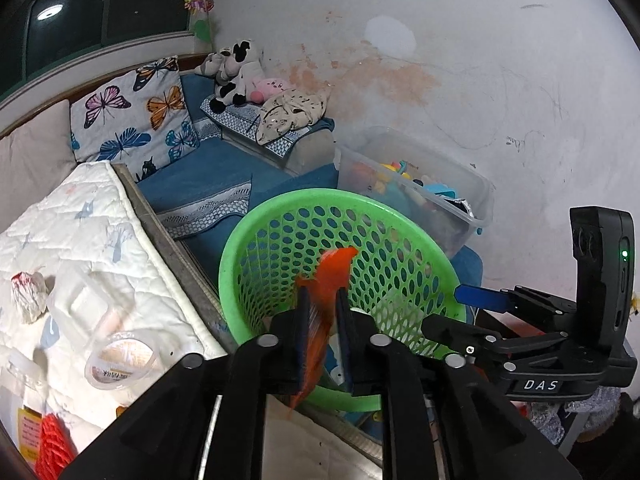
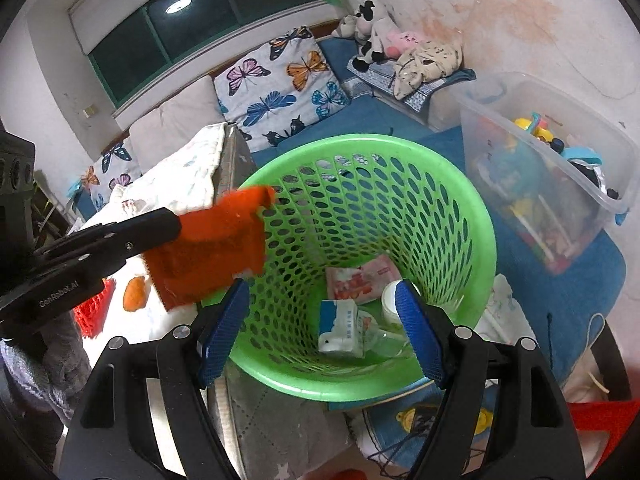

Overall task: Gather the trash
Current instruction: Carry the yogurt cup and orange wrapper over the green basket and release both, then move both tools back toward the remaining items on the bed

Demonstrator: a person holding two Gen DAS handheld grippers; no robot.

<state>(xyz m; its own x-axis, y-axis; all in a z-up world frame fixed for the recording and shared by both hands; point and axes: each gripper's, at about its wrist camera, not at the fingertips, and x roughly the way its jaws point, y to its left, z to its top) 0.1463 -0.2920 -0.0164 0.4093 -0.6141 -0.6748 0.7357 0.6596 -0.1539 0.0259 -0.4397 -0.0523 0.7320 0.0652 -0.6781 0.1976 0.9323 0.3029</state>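
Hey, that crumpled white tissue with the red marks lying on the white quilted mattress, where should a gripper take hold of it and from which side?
Grip the crumpled white tissue across its bunched middle, coming down from above. It sits as a loose raised wad on the soft quilted mattress, apart from the clear plastic packaging beside it, so its two sides look free for the fingers.

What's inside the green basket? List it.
Inside the green basket: a pink-and-white packet, a blue-and-white carton, a clear bottle with a white cap. The right claw hides part of the bottom.
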